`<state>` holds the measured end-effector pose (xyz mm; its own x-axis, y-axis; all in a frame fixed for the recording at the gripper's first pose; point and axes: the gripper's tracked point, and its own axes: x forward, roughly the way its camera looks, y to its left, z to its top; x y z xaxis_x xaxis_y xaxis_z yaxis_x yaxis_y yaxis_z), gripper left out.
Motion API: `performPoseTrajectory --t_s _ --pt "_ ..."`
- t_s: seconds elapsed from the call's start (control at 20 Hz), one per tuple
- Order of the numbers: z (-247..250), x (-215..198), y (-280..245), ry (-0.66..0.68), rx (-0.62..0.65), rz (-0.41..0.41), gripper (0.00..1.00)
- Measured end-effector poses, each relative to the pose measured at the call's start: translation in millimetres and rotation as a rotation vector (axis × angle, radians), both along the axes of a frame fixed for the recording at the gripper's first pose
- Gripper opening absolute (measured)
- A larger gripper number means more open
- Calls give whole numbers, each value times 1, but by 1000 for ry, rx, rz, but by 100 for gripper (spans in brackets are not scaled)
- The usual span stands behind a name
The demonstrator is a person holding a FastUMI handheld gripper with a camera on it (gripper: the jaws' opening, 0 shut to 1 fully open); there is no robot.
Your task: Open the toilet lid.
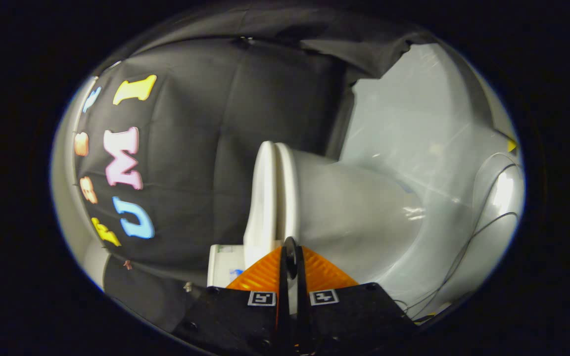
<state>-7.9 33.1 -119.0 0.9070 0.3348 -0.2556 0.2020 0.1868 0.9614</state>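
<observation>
claw [291,257] closed, at the edge of the white plastic toilet lid [263,198]

fingers together with the lid's rim just ahead; the lid lies against the seat. it should hook under the lid edge alone, then swing steadily.

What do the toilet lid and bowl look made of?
Toilet lid: probably smooth white plastic; thin, with a soft matte sheen. Bowl: likely glazed ceramic, given the sharp glossy highlights on its curved side. The gripper has its fingers nearly closed around a thin edge by the lid; contact is unclear.

Toilet lid [261,198] and bowl [349,212]: glossy, smooth (ceramic or plastic, unclear). Booth wall [206,148]: matt cloth.
</observation>
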Motion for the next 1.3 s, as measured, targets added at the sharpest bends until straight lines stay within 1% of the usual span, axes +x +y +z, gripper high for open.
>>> performPoseTrajectory --t_s 0.05,0.2,0.25,0.3,0.35,0.6,0.8,0.95,1.15,1.3 --pt "3 1 3 -6 21 11 10" --pt "1 -3 5 -14 20 38 10" --pt "-1 -4 2 -3 25 34 10" --pt "-3 1 -7 6 27 3 10" --pt "-2 2 0 -7 21 15 6" --pt "4 -1 -3 -16 13 27 5" --pt "8 -2 -2 -17 -43 43 5" --pt "18 -2 -5 -13 -65 23 5" --pt "29 -2 -2 -32 -119 36 5" --pt "54 -4 7 -37 -227 59 5"
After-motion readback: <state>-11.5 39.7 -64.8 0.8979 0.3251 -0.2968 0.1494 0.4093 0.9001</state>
